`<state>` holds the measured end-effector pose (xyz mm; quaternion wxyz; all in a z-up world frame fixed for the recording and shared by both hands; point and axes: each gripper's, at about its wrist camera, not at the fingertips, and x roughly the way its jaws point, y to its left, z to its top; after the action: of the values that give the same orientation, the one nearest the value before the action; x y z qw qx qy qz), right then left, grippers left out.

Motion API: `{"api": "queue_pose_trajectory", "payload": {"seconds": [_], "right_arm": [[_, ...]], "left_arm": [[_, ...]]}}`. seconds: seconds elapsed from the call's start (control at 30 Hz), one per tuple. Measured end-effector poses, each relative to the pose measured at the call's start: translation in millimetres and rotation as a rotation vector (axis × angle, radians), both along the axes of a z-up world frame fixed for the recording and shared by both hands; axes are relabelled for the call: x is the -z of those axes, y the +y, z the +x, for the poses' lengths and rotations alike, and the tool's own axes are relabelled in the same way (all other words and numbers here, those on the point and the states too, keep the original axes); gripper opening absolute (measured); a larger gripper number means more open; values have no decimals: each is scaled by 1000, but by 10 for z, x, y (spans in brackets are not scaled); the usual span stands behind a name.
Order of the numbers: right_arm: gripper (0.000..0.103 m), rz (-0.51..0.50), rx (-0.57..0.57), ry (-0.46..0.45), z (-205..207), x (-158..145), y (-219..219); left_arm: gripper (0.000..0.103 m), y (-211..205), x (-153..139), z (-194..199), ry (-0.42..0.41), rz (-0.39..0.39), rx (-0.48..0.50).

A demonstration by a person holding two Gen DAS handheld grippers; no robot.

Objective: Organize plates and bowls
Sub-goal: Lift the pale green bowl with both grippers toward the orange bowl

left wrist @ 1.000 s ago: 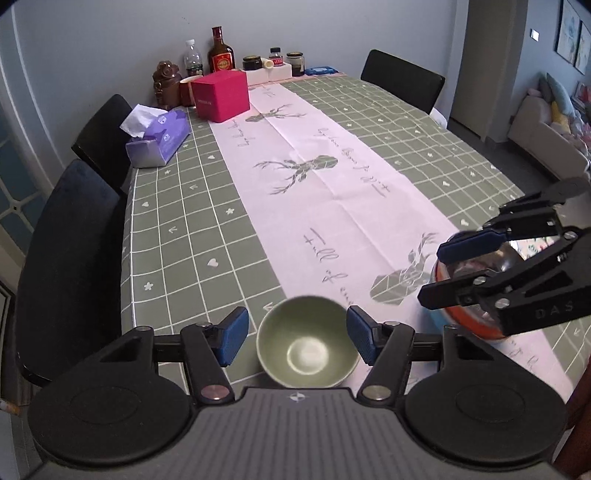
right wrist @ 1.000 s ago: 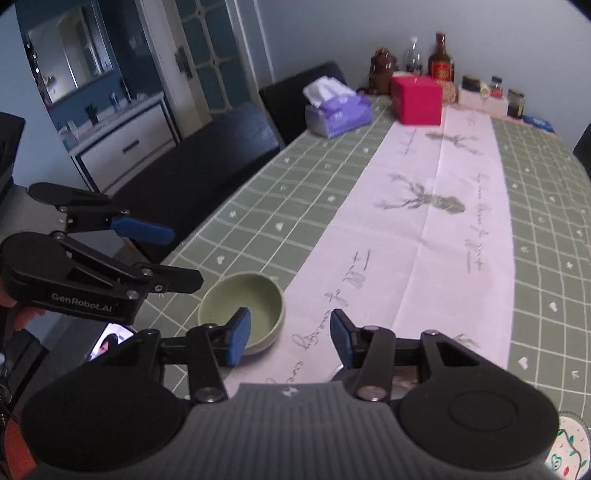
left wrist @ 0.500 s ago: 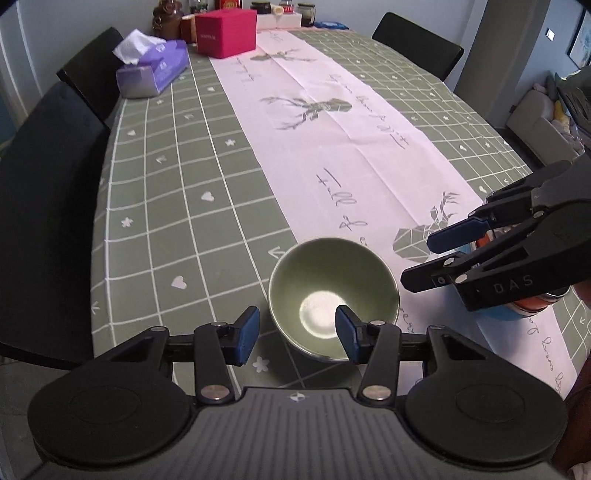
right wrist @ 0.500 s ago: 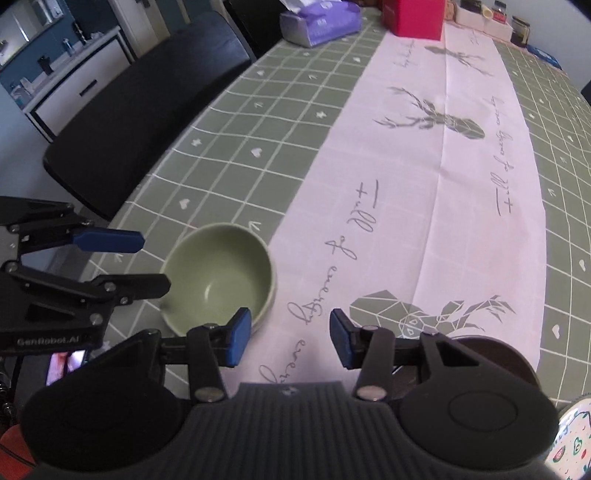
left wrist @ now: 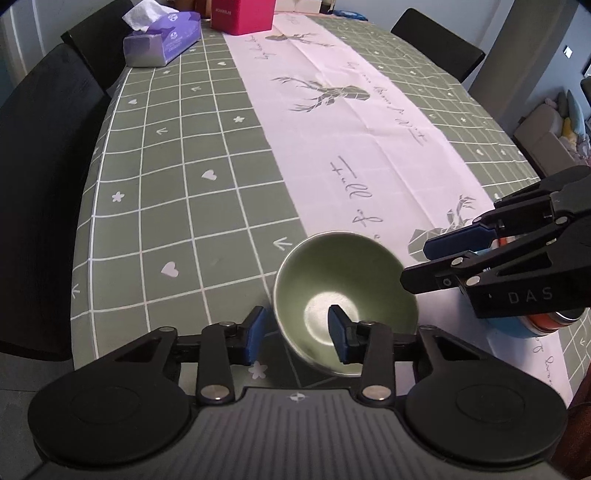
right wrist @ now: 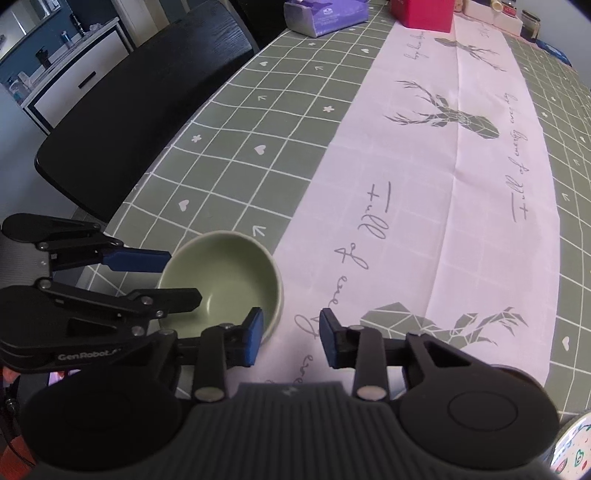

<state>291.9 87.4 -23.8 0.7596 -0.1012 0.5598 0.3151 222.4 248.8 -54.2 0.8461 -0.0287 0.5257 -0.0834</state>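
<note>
A long dining table (left wrist: 166,206) under a green grid-pattern tablecloth with a pale pink runner (left wrist: 362,122) printed with deer fills both views. Black chairs (left wrist: 40,177) line its edge, and a purple tissue box (left wrist: 162,40) and a magenta box (left wrist: 242,16) sit at the far end.

Near the table's near edge sits a sage-green bowl (left wrist: 345,291), upright and empty, half on the green cloth and half on the runner.

The left gripper (left wrist: 297,334) points steeply down at the bowl and straddles its near-left wall: one blue pad is outside the rim, the other inside the bowl. Its jaws have just been closing and stand partly open; whether the pads yet press the wall cannot be told.

The right gripper (right wrist: 290,341) hovers just right of the bowl, also just closing, partly open, with only runner between its pads. An orange-and-blue dish (left wrist: 539,321) lies beneath it.

The left gripper is nearer, so the lift looks to be its job.
</note>
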Motion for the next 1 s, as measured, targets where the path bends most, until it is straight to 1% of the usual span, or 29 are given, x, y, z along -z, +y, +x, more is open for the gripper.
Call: {"api": "queue_pose_trajectory", "payload": {"seconds": [0.03,0.13,0.17,0.27,0.33,0.4,0.53,0.6,0.77,0.87,1.0], "right_arm": [[34,0,1,10,5,18,14],[33,4,0,44,6,92,58],[31,0,-1,56,4,119,71],[30,-24,13,85,-1,205,102],[29,-22,21,101,6,247,112],[24,-15,39,125,26,288,116],[19,-13,56,159,49,339,150],[17,-15,66,174,57,364,166],[15,-20,88,185,74,408,178],[15,-20,89,187,70,408,175],[14,-23,89,186,77,417,183]], "left_arm": [[36,11,18,11,9,1,-8],[31,42,66,16,25,-10,-26],[30,51,87,16,32,-14,-31],[30,88,148,21,54,-37,-52],[29,110,164,35,65,-54,-70],[28,125,184,56,78,-70,-84],[27,131,214,108,125,-88,-124],[26,113,227,137,143,-80,-130],[25,68,288,192,181,-61,-141],[25,43,303,191,170,-51,-145],[25,-6,299,193,158,-29,-112]]}}
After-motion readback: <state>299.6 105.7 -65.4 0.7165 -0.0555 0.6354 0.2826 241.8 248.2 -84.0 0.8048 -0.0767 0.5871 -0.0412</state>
